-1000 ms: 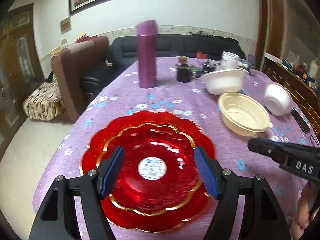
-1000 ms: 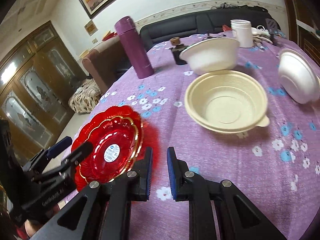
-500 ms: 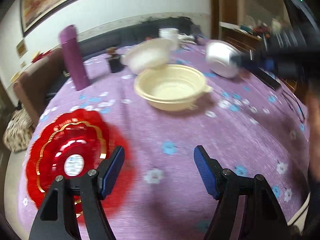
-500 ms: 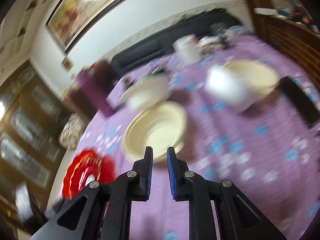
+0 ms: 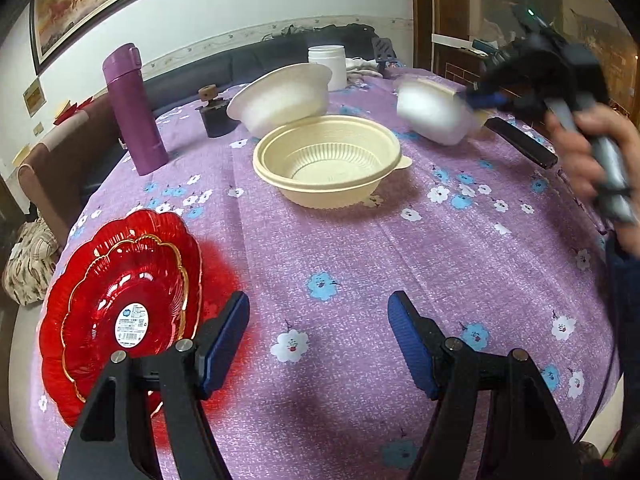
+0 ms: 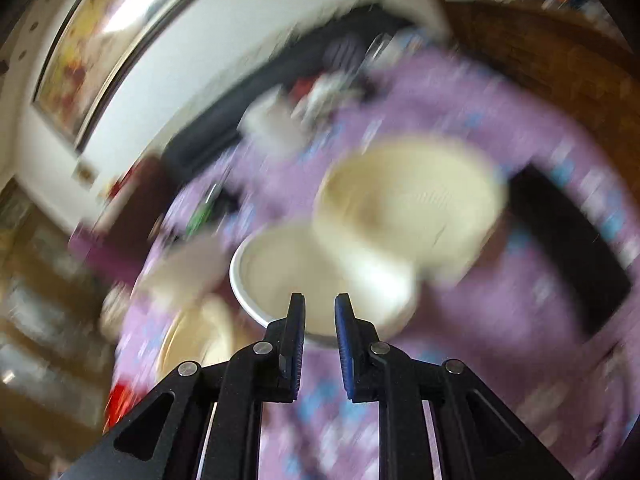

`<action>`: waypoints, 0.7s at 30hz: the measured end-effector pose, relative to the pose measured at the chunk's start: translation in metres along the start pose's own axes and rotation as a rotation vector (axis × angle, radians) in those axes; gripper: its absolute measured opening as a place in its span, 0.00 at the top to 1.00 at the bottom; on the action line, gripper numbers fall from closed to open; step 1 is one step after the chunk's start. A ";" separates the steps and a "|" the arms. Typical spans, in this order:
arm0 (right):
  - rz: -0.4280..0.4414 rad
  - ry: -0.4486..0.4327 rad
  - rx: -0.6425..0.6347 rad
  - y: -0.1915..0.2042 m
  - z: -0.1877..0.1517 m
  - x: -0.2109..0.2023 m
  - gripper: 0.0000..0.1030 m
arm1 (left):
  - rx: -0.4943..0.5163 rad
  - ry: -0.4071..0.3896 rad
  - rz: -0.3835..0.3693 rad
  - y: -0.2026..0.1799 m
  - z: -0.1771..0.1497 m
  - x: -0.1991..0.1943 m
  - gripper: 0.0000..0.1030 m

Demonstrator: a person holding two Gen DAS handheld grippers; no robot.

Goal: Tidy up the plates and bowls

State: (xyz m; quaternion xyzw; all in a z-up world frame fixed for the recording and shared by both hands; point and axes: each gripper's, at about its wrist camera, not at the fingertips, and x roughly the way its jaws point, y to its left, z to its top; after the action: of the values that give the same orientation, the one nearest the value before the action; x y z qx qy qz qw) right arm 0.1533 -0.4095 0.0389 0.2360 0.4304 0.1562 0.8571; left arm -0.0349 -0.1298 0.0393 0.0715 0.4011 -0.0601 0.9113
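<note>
Two stacked red plates (image 5: 120, 304) lie at the table's near left. A cream bowl (image 5: 326, 160) sits mid-table, a white bowl (image 5: 280, 98) behind it. A tilted white bowl (image 5: 434, 114) leans on another cream bowl at the far right; in the blurred right wrist view they show as a white bowl (image 6: 320, 280) and a cream bowl (image 6: 408, 208). My left gripper (image 5: 318, 332) is open and empty above the cloth, right of the plates. My right gripper (image 6: 319, 312), also in the left wrist view (image 5: 480, 100), is a narrow gap apart at the tilted bowl's rim.
A purple flask (image 5: 134, 108), a small dark jar (image 5: 214, 116) and a white container (image 5: 328, 62) stand at the back. A black remote (image 5: 522, 142) lies at the right edge. The purple flowered tablecloth (image 5: 360, 248) covers the table. A sofa and armchair stand beyond.
My left gripper swung right, off the red plates, and now faces the bowls. My right gripper moved fast from near the plates to the tilted white bowl at the far right.
</note>
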 end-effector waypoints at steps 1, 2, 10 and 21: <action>0.048 0.036 -0.019 0.005 -0.009 0.002 0.84 | -0.003 0.003 -0.001 0.001 0.001 0.001 0.31; 0.091 0.044 -0.040 0.010 -0.018 0.000 0.84 | -0.005 0.005 -0.003 0.001 0.002 0.002 0.31; -0.075 -0.180 0.049 -0.025 -0.013 -0.031 0.83 | 0.030 0.015 -0.026 -0.015 0.008 0.007 0.31; -0.084 -0.147 0.076 -0.045 -0.013 -0.023 0.83 | 0.076 0.022 -0.157 -0.056 0.067 0.015 0.31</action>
State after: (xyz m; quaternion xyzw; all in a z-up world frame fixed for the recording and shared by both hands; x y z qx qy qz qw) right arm 0.1323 -0.4543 0.0227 0.2610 0.3813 0.0859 0.8827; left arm 0.0142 -0.1972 0.0683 0.0750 0.4128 -0.1456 0.8960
